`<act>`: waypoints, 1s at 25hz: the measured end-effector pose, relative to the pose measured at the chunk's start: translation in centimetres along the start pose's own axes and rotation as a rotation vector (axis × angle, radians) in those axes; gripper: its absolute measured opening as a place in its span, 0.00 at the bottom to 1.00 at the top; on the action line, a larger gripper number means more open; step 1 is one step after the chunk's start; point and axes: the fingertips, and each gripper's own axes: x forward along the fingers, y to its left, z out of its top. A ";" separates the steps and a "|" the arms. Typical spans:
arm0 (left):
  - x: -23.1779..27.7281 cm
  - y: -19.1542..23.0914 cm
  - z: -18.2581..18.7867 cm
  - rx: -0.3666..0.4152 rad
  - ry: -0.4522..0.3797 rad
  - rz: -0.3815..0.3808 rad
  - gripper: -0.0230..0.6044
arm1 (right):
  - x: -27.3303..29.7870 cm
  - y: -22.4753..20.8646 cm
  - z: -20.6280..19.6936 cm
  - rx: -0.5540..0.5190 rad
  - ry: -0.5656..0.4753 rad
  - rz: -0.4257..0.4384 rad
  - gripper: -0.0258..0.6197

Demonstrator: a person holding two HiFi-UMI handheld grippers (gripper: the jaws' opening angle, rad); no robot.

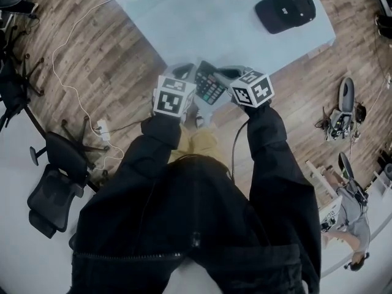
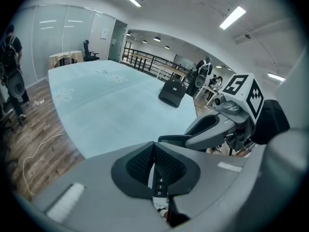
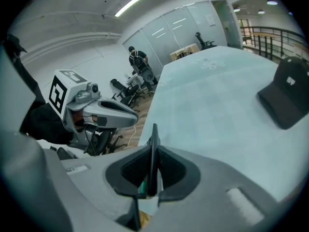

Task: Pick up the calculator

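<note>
The calculator [image 1: 208, 84] hung over the near corner of the pale blue tabletop [image 1: 202, 23], tilted and gripped from both sides. The left gripper [image 2: 157, 177] had its jaws pinching one edge, where a few keys showed between the pads, and the right gripper [image 3: 151, 164] had its jaws clamped on the opposite edge, seen edge-on. A black cap [image 1: 285, 8] lay well apart, farther back on the tabletop.

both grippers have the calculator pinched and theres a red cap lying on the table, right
The cap is black, not red; the head view shows it. The left gripper and right gripper do both pinch the calculator, and the cap lies on the table.
</note>
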 end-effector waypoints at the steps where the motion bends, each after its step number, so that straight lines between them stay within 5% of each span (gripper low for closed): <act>1: -0.4 -0.2 0.3 0.004 -0.008 -0.001 0.03 | -0.4 0.1 0.2 0.015 -0.022 -0.031 0.11; 11: -5.2 -3.1 5.2 0.045 -0.142 0.000 0.03 | -10.2 2.1 6.9 -0.082 -0.267 -0.395 0.11; 25: -15.9 -7.1 16.7 0.161 -0.450 0.014 0.03 | -23.7 9.3 15.8 -0.123 -0.659 -0.641 0.11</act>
